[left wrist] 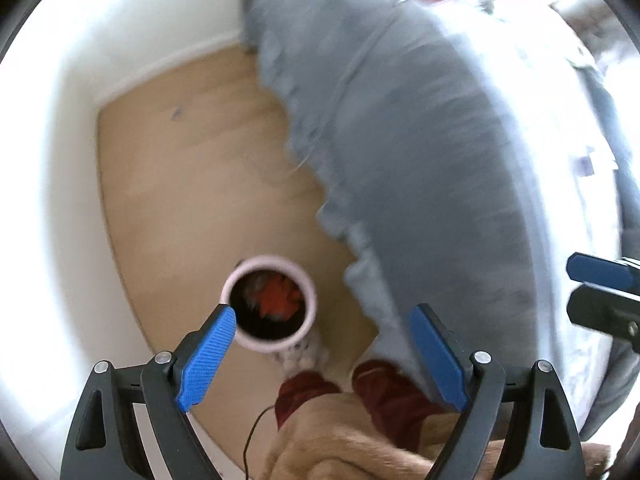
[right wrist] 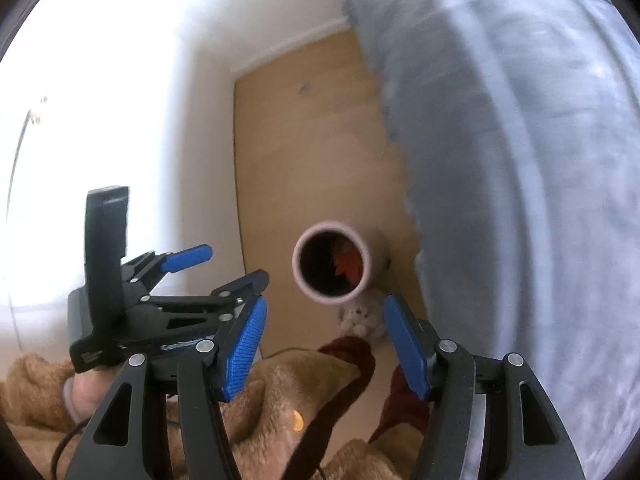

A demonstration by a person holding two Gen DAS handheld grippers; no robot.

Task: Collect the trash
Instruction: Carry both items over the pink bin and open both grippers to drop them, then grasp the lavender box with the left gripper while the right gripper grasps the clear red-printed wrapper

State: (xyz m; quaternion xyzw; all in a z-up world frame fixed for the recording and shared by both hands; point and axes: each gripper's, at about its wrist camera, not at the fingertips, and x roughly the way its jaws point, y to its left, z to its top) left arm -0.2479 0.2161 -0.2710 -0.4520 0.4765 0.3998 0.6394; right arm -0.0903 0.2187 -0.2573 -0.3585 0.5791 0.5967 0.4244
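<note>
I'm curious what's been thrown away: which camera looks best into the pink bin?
The left wrist view: the pink bin lies nearly straight below, showing more of the red-orange scrap inside. In the right wrist view the bin is tilted, so its wall hides part of the scrap.

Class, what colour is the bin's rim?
Pale pink bin rim, clearest in the right wrist view.

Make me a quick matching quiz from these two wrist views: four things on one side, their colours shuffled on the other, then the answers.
Things:
1. bin rim
2. trash in the bin
3. bedspread
4. floor

Colours:
A. grey
B. light wood brown
C. pale pink
D. orange-red

Pairs: 1-C, 2-D, 3-A, 4-B
</note>
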